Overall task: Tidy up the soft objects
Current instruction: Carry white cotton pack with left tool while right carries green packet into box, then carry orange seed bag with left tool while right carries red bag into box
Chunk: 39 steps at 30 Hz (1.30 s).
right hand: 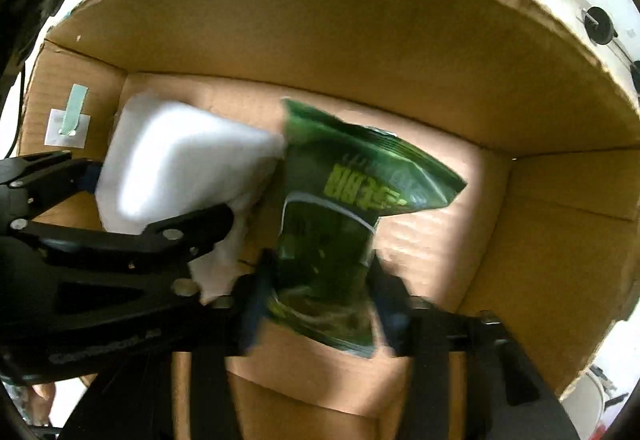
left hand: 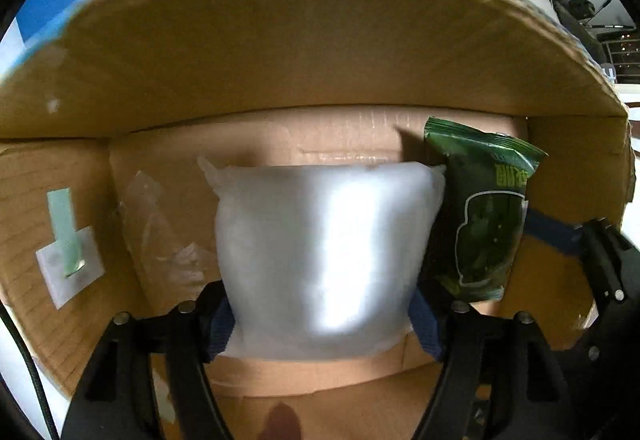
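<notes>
The bottom of the green packet (right hand: 332, 240) is being blurred in the right view, so it is hard to tell if the pads are touching it. The writing on it cannot be read. The lower end of the white bag (left hand: 320, 252) is being hidden behind the black arms of the left gripper (left hand: 324, 324).

Both grippers are being pointed down into the cardboard box (left hand: 280, 52). The white bag is lying on the box floor, between the jaws of the left gripper, which are being held spread at its sides; a firm pinch cannot be seen. The green packet is lying just beside the white bag, on its right, and is touching it. The right gripper (right hand: 320, 316) is being held over the packet's lower end with its jaws spread wide around it.
</notes>
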Available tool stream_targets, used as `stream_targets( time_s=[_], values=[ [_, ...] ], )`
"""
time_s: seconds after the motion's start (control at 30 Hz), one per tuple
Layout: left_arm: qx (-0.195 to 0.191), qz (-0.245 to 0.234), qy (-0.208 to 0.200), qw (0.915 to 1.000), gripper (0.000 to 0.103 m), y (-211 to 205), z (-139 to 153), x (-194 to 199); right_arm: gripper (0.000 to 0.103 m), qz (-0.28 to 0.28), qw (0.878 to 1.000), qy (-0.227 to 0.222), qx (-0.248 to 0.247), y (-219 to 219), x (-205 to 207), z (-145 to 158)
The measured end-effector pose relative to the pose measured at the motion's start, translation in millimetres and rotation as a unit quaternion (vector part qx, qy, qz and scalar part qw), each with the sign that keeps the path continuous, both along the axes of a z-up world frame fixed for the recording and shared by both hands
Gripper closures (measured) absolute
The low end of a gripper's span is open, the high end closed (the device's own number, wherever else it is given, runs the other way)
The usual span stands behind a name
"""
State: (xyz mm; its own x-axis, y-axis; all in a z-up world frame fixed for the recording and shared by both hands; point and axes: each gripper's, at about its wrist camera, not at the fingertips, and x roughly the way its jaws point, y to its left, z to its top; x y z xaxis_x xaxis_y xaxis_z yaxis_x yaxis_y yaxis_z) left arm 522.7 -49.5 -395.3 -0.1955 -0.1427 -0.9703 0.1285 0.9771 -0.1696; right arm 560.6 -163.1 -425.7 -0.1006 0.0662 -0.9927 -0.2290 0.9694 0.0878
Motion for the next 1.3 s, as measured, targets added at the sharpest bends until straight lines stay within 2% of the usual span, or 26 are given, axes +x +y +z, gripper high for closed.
stream_targets(
  time_s=[0.03, 0.07, 0.1, 0.17, 0.3, 0.37, 0.5, 0.6, 0.67, 0.73, 0.8, 0.83, 0.87, 0.9, 0.93, 0.97, 1.03, 1.07, 1.1, 1.17, 1.23, 1.3],
  values=[
    [0.004, -0.002, -0.011, 0.9999, 0.019, 0.4, 7.2, -1.9, 0.010, 0.001, 1.000, -0.004, -0.002, -1.4, -1.3, 2.1],
    [0.008, -0.002, -0.022, 0.9997, 0.010, -1.8, 16.9, -6.2, 0.008, 0.000, 1.000, -0.006, -0.002, -3.5, -1.5, 3.4],
    [0.010, 0.000, -0.033, 0.9994, 0.007, 0.2, 25.8, -9.1, 0.008, -0.007, 1.000, -0.004, 0.002, -6.6, -3.7, 7.5],
    [0.010, 0.008, -0.052, 0.9986, 0.006, 3.5, 46.0, -17.1, 0.001, -0.017, 1.000, -0.009, 0.006, -10.8, -8.7, 16.9],
    [0.017, 0.026, -0.091, 0.9953, 0.001, 17.9, 89.3, -46.0, 0.000, -0.027, 0.999, -0.043, -0.015, -17.4, -25.1, 49.0],
    [0.025, 0.029, -0.119, 0.9922, 0.001, 24.2, 114.1, -57.9, 0.000, -0.032, 0.997, -0.064, -0.009, -18.9, -38.5, 69.4],
    [0.049, 0.030, -0.184, 0.9812, 0.001, 31.9, 160.2, -92.9, 0.000, -0.026, 0.993, -0.118, 0.000, -5.0, -65.6, 112.8],
    [0.046, 0.037, -0.216, 0.9745, 0.000, 43.1, 178.8, -124.5, 0.000, -0.032, 0.991, -0.131, 0.013, -0.6, -105.8, 141.5],
    [0.060, 0.035, -0.233, 0.9699, 0.000, 48.1, 190.4, -157.0, 0.000, -0.033, 0.990, -0.133, 0.029, 6.7, -134.3, 148.3],
    [0.088, 0.018, -0.251, 0.9637, 0.000, 49.0, 187.1, -198.3, 0.000, -0.028, 0.991, -0.125, 0.040, 6.2, -166.6, 155.5],
    [0.124, -0.008, -0.244, 0.9616, 0.000, 48.2, 167.3, -231.3, 0.000, -0.027, 0.991, -0.120, 0.045, 4.7, -200.3, 147.1],
    [0.145, -0.042, -0.214, 0.9651, 0.001, 46.9, 144.8, -250.4, 0.000, -0.030, 0.992, -0.115, 0.041, 0.9, -218.5, 138.2],
    [0.150, -0.059, -0.194, 0.9677, 0.006, 46.5, 131.0, -258.6, 0.000, -0.031, 0.993, -0.113, 0.034, -1.2, -232.3, 129.9],
    [0.150, -0.067, -0.171, 0.9716, 0.018, 48.2, 111.7, -266.8, 0.000, -0.032, 0.993, -0.111, 0.014, -4.5, -249.4, 114.4],
    [0.146, -0.061, -0.142, 0.9773, 0.023, 51.1, 88.8, -272.8, 0.000, -0.039, 0.994, -0.104, -0.010, -9.4, -265.2, 95.2],
    [0.136, -0.053, -0.114, 0.9828, 0.028, 55.3, 72.0, -278.3, 0.000, -0.051, 0.994, -0.093, -0.014, -16.0, -276.6, 80.8],
    [0.110, -0.054, -0.063, 0.9904, 0.028, 55.0, 38.6, -286.1, 0.000, -0.086, 0.994, -0.060, 0.011, -27.0, -294.6, 55.8],
    [0.111, -0.065, -0.051, 0.9904, 0.028, 52.2, 29.3, -291.8, 0.000, -0.103, 0.993, -0.042, 0.025, -31.4, -298.6, 44.6],
    [0.120, -0.085, -0.042, 0.9883, 0.028, 47.2, 20.2, -295.5, 0.000, -0.114, 0.992, -0.032, 0.036, -31.9, -297.9, 33.4],
    [0.156, -0.147, -0.047, 0.9755, 0.026, 32.6, 7.2, -304.0, 0.000, -0.116, 0.992, -0.035, 0.040, -30.0, -296.4, 25.0],
    [0.197, -0.206, -0.059, 0.9568, 0.026, 18.1, -5.7, -309.2, 0.000, -0.090, 0.994, -0.061, 0.012, -20.0, -291.3, 15.8],
    [0.211, -0.230, -0.054, 0.9486, 0.026, 10.3, -18.6, -310.2, 0.000, -0.074, 0.995, -0.062, -0.011, -13.9, -286.0, 4.0]
  ],
)
